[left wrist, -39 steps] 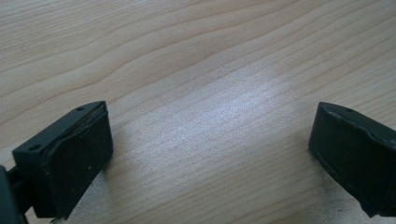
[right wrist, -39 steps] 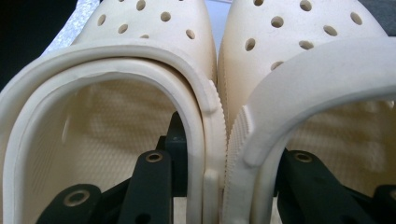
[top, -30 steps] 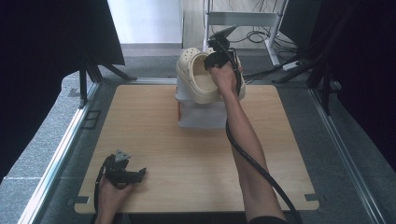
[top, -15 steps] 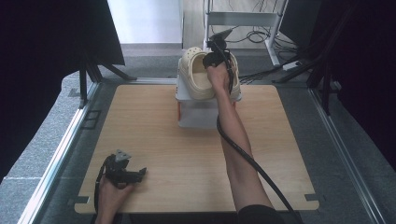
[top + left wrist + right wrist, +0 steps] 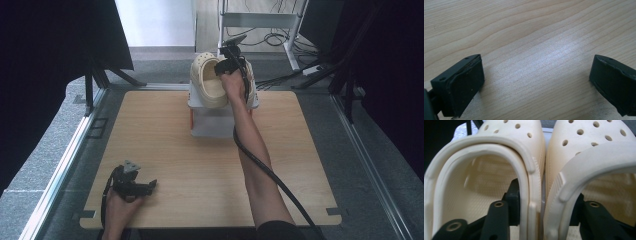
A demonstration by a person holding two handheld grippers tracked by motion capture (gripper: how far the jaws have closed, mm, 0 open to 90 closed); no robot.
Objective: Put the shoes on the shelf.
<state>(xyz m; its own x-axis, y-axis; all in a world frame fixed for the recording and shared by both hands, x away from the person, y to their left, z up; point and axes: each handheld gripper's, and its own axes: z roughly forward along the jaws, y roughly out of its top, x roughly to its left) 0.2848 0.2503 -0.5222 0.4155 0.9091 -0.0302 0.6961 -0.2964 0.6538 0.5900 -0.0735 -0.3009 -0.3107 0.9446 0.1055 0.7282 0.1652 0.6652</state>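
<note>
I'm looking down on a pale wood-grain table (image 5: pixel 165 150) with notched near corners, set on grey speckled floor (image 5: pixel 55 145) with metal rails along both sides. Black curtains (image 5: pixel 50 40) hang to the left and right, and a white metal rack (image 5: pixel 260 20) with loose cables stands beyond the far edge.

At the far middle of the table sits a white box (image 5: pixel 212 122), and on top of it a pair of cream clogs (image 5: pixel 210 82) with perforated toes, lying side by side and touching. My right tongs (image 5: pixel 226 64) are at the clogs; in the right gripper view one jaw reaches inside the left clog (image 5: pixel 486 175) and the other inside the right clog (image 5: pixel 594 162), so the two inner walls are pinched together between them. My left tongs (image 5: pixel 145 186) rest at the near left corner of the table, jaws spread wide over bare wood (image 5: pixel 536 72), holding nothing.

Compared with a second ago, my right arm has shifted a little left and the clogs have settled lower and squarer on the box. The left hand (image 5: pixel 117 207) has not moved.
</note>
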